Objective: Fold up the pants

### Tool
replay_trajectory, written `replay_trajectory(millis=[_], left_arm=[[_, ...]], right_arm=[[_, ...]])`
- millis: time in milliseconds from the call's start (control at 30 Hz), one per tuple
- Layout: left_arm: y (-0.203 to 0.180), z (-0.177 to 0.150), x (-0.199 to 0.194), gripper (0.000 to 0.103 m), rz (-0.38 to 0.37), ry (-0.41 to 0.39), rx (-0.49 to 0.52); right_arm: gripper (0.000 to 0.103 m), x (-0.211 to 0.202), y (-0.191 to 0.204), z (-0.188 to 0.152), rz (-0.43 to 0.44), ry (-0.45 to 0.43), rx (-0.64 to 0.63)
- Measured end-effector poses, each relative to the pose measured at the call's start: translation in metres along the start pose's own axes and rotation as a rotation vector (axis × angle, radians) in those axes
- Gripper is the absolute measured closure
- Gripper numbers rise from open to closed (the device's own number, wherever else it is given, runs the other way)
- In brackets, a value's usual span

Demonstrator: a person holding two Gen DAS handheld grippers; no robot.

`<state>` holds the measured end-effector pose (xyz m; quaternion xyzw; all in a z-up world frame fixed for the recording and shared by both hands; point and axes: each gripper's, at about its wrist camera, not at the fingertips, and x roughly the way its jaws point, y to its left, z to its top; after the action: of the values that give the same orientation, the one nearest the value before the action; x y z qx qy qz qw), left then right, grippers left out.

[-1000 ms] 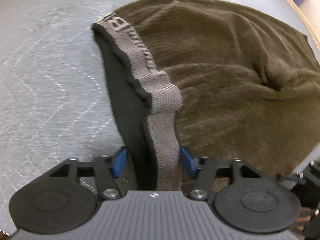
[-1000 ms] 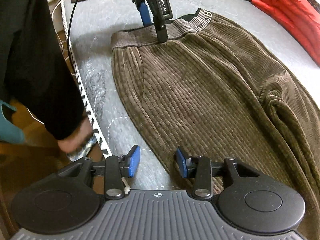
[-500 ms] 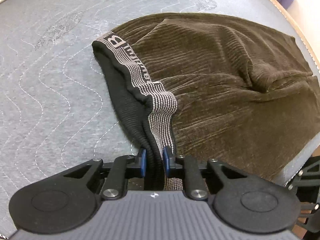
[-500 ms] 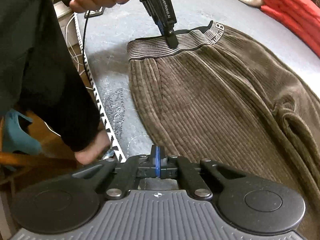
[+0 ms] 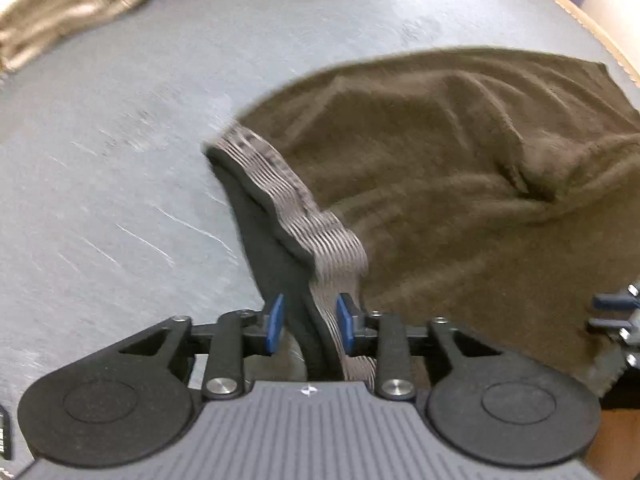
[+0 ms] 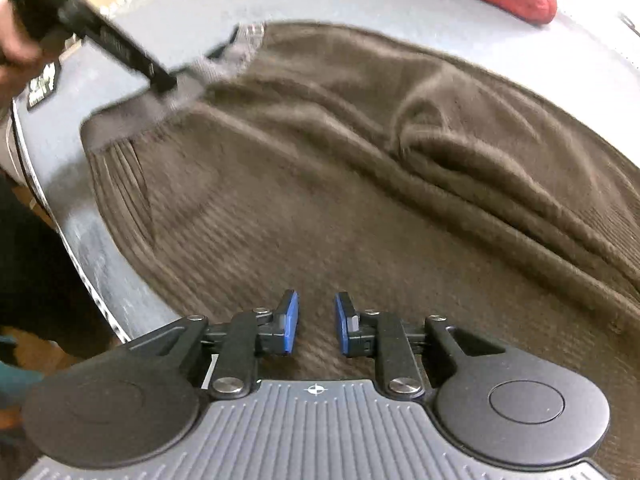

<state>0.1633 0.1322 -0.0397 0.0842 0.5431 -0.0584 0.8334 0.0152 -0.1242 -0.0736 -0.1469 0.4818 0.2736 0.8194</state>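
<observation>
Grippers tilted steeply down | left gripper (image 5: 310, 322) opening around waistband (image 5: 320, 236) | right gripper (image 6: 316, 328) opening over pants (image 6: 360, 220)

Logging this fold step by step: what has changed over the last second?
The left gripper clamped the waistband, and its jaws are now opening around it. The right gripper shut on nothing, slid over the pants, and is reopening. The pants stay flat.
</observation>
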Motion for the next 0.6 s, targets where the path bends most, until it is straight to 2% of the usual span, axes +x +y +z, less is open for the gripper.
replay_trajectory(millis=[67,133,200,233,300,367,400,467,500,600], left_arm=[[0.004,0.002,-0.004,0.064,-0.01,-0.027,-0.039],[0.001,0.003,-0.003,0.065,-0.089,-0.014,-0.039],[-0.017,0.0,0.003,0.065,-0.13,0.027,0.058],[-0.027,-0.003,0.008,0.066,-0.124,0.054,0.121],[-0.04,-0.013,0.027,0.069,-0.072,0.157,0.202],[-0.043,-0.016,0.031,0.071,-0.043,0.174,0.245],[-0.042,-0.013,0.03,0.071,-0.044,0.172,0.228],[-0.038,-0.008,0.024,0.071,-0.057,0.154,0.18],[-0.035,-0.005,0.018,0.071,-0.071,0.121,0.162],[-0.029,0.004,0.001,0.069,-0.106,0.04,0.098]], right_arm=[[0.081,0.0,0.002,-0.005,-0.015,0.012,-0.023],[0.08,0.001,0.003,-0.009,-0.017,0.021,-0.029],[0.078,0.005,0.001,-0.011,-0.024,0.044,-0.032],[0.077,0.007,0.0,-0.012,-0.03,0.062,-0.036],[0.076,0.007,0.001,-0.014,-0.035,0.071,-0.045],[0.075,0.003,-0.002,-0.014,-0.036,0.067,-0.041],[0.075,0.0,-0.003,-0.014,-0.041,0.054,-0.036],[0.075,-0.012,-0.008,-0.01,-0.056,-0.006,-0.014],[0.075,-0.02,-0.011,-0.008,-0.058,-0.049,0.002],[0.075,-0.054,-0.023,0.0,-0.094,-0.228,0.038]])
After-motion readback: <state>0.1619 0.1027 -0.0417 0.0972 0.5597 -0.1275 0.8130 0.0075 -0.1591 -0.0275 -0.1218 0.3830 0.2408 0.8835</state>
